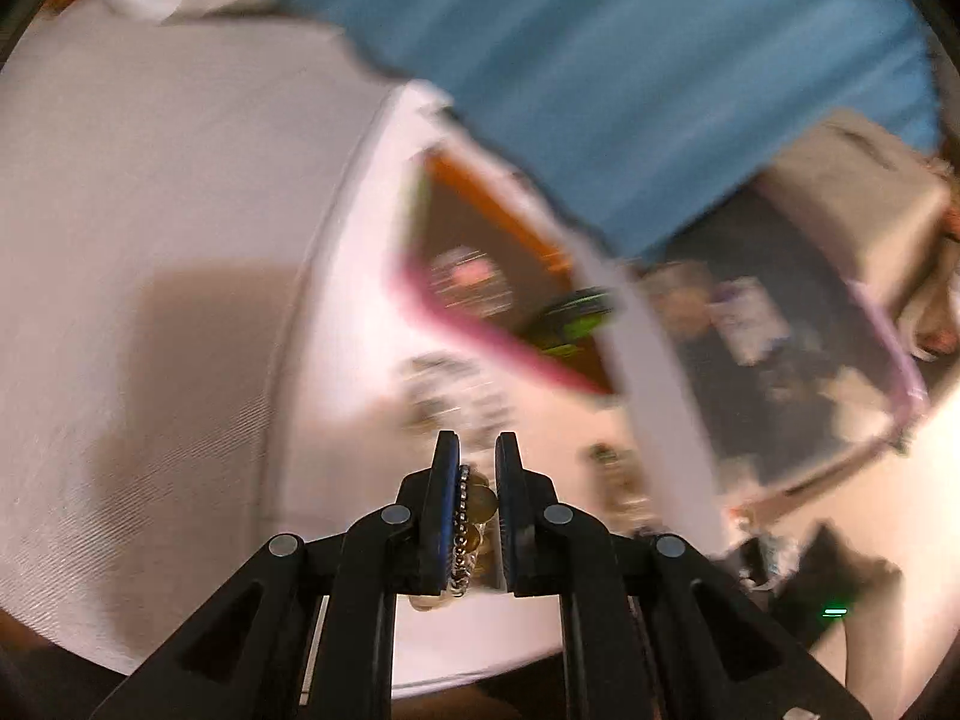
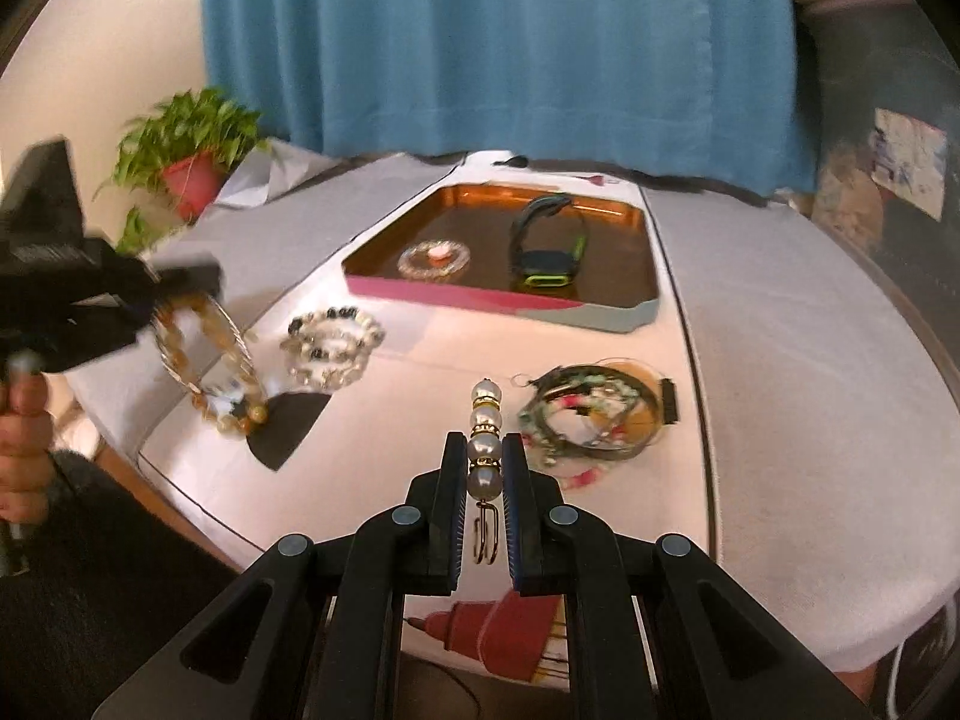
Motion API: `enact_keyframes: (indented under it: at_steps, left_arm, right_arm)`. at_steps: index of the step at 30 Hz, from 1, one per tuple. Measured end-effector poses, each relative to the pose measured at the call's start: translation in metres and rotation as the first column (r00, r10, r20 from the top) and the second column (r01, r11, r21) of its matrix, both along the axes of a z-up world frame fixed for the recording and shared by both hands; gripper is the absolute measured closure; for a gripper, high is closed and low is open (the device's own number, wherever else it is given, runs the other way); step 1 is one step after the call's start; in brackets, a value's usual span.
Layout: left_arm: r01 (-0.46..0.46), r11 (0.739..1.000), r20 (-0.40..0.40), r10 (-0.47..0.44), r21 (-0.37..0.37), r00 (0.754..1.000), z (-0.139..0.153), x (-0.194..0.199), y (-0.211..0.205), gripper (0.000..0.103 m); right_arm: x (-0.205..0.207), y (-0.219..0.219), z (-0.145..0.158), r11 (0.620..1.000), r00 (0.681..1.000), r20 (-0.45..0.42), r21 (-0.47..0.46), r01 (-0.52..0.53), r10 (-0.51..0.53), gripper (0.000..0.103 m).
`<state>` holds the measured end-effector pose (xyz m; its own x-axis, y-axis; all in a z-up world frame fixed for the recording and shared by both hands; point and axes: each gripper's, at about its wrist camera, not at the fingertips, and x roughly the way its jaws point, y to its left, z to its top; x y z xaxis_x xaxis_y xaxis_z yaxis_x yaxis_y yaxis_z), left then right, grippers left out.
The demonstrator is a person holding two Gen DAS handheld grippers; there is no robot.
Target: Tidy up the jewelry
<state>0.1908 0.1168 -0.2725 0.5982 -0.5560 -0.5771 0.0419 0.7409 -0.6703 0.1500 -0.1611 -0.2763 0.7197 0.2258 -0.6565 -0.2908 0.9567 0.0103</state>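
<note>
Tray [image 2: 606, 315] at table far edge holds watch [image 2: 543, 252] and clear bracelet [image 2: 433, 258]. I have left gripper [image 1: 477, 450] pinched on amber bracelets [image 2: 210, 360], right gripper [image 2: 485, 450] pinched on pearl piece [image 2: 486, 438]. Bead bracelet [image 2: 333, 348] and tangled pile [image 2: 591, 414] left on table middle. Roughly third done, I judge.

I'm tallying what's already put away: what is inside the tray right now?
Inside the tray, the right wrist view shows a watch with a dark, green-edged strap and a clear beaded bracelet. The near wall hides a strip of the tray floor, so anything small there cannot be seen.
</note>
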Motion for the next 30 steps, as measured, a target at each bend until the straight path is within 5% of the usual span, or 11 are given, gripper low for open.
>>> enact_keyframes:
  at_steps: [3,8,12,15,20,24,30]
  left_arm:
    - [-0.053,0.998,-0.071,0.051,-0.027,0.996,-0.016,-0.002,0.018,0.095]
    - [-0.043,0.989,0.019,0.041,0.142,0.999,0.001,-0.018,0.017,0.060]
    - [-0.009,0.929,0.117,-0.037,0.371,0.992,0.018,-0.038,-0.001,0.059]
    - [0.039,0.869,0.095,-0.099,0.493,0.991,0.012,-0.040,-0.012,0.062]
    - [0.081,0.906,0.057,-0.115,0.414,0.992,0.003,-0.033,0.000,0.092]
    - [0.041,0.937,0.096,-0.079,0.346,0.992,0.009,-0.034,0.009,0.100]
    - [0.049,0.946,0.128,-0.095,0.321,0.987,0.016,-0.035,0.002,0.102]
  right_arm:
    - [0.005,0.006,-0.006,1.000,1.000,-0.014,-0.009,-0.011,0.011,0.091]
    - [0.020,0.010,-0.013,1.000,0.999,-0.045,0.007,-0.018,0.018,0.091]
    - [0.029,0.010,-0.020,0.999,0.995,-0.096,0.038,-0.015,0.018,0.090]
    - [0.028,0.011,-0.021,1.000,0.995,-0.099,0.027,-0.010,0.013,0.089]
    - [0.025,0.015,-0.021,1.000,0.996,-0.087,0.012,-0.017,0.018,0.083]
    - [0.023,0.016,-0.022,0.998,0.996,-0.076,0.027,-0.053,0.055,0.083]
    - [0.022,0.010,-0.020,0.998,0.994,-0.089,0.043,-0.054,0.058,0.085]
